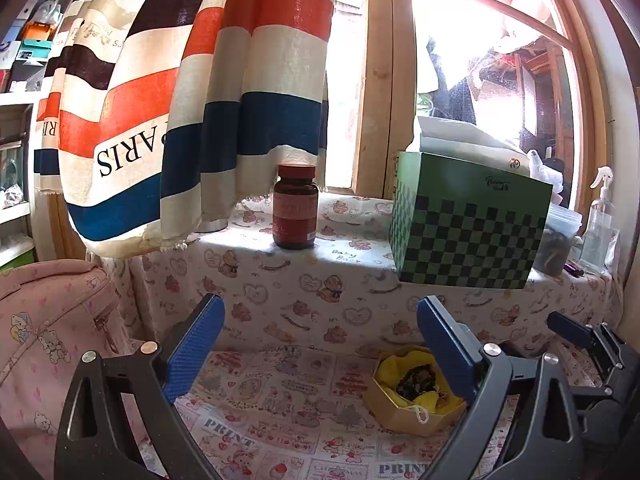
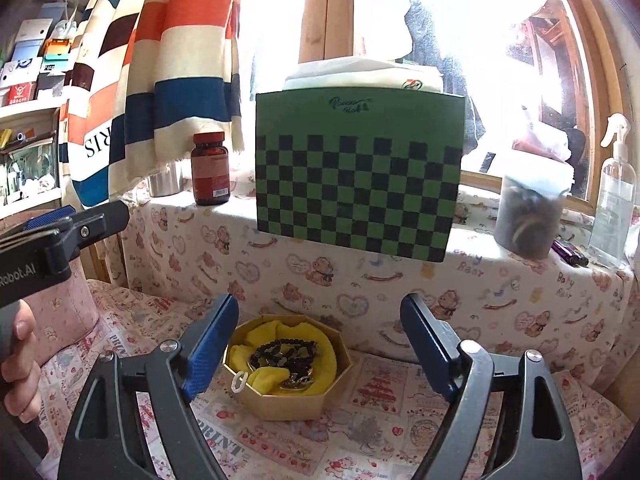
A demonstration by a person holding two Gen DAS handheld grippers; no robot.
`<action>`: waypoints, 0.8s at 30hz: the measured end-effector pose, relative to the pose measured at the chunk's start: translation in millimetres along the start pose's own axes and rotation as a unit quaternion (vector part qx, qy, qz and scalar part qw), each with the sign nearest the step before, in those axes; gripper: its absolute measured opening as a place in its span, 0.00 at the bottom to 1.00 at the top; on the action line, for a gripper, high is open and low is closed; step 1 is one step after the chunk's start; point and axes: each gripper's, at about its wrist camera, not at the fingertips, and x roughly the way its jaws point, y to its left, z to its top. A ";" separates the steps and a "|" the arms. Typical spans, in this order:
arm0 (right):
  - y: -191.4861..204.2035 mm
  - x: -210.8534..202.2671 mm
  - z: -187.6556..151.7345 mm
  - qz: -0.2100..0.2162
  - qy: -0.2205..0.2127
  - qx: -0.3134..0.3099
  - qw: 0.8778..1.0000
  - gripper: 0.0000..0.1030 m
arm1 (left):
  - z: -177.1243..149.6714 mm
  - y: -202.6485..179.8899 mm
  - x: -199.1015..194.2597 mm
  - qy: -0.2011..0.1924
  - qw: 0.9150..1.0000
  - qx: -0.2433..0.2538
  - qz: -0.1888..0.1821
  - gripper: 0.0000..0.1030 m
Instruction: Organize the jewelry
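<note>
Window (image 2: 500, 60) and striped curtain (image 1: 192, 92) fill the back; the curtain hangs over the left part of the ledge (image 1: 360, 252), which wears a bear-print cloth. Below the ledge a second printed cloth (image 2: 380, 408) covers the lower surface.

Green checkered box (image 2: 360, 176) sits on the ledge, middle-right, its front face overhanging the ledge's front edge. White folded stuff lies on top of it. Left of the box, well apart, a dark red-capped bottle (image 1: 295, 208) stands upright near the ledge's front edge. A metal cup (image 2: 165, 181) stands just left of the bottle, half under the curtain. Right of the box: a clear lidded tub (image 2: 530, 216) with dark contents, then a clear spray bottle (image 2: 614, 196) at the ledge's right end. A small purple item lies between those two, too small to tell.

Pink bag (image 1: 52, 340) sits at the left edge of the lower surface.

Octagonal gold box (image 2: 286, 364) rests on the lower cloth close to the ledge drop, lid off, lined with yellow fabric. Dark bead jewelry (image 2: 286, 354) lies heaped inside on the fabric. A white loop tag hangs at the box's front left wall.

Left gripper (image 1: 320, 344): fingers spread wide, nothing between them, box just beside the right finger. Right gripper (image 2: 320, 344): fingers spread wide, holding nothing, above and in front of the box. A hand (image 2: 20, 364) grips the left tool's handle.
</note>
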 end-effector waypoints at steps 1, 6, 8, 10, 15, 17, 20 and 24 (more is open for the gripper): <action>-4.9 -5.2 1.3 0.001 -0.003 0.005 1.000 0.82 | 0.0 -1.6 -1.2 -0.001 1.000 0.002 -0.001 0.93; -33.3 -31.0 4.3 0.011 -0.020 0.034 0.999 0.83 | -2.5 -13.2 -6.8 -0.006 1.000 0.013 -0.011 0.97; -42.8 -38.8 2.3 0.008 -0.025 0.039 0.999 0.83 | -5.3 -21.6 -8.4 -0.007 1.000 0.023 -0.014 0.97; -51.3 -43.9 -1.2 0.004 -0.029 0.042 0.999 0.83 | -8.0 -29.5 -8.5 -0.005 0.999 0.027 -0.021 0.97; -69.1 -49.5 -15.6 -0.006 -0.034 0.048 0.998 0.83 | -22.5 -45.7 -4.4 0.023 0.998 0.008 -0.052 0.97; -74.4 -48.5 -22.2 -0.010 -0.033 0.044 0.998 0.83 | -28.3 -56.2 -3.0 0.024 0.998 0.028 -0.051 0.97; -82.3 -45.8 -33.1 -0.011 -0.034 0.052 0.998 0.83 | -37.7 -67.5 -1.9 0.020 0.998 0.048 -0.044 0.97; -90.3 -39.7 -44.5 -0.011 -0.024 0.064 0.998 0.83 | -49.8 -72.4 1.2 0.023 0.997 0.041 -0.067 0.97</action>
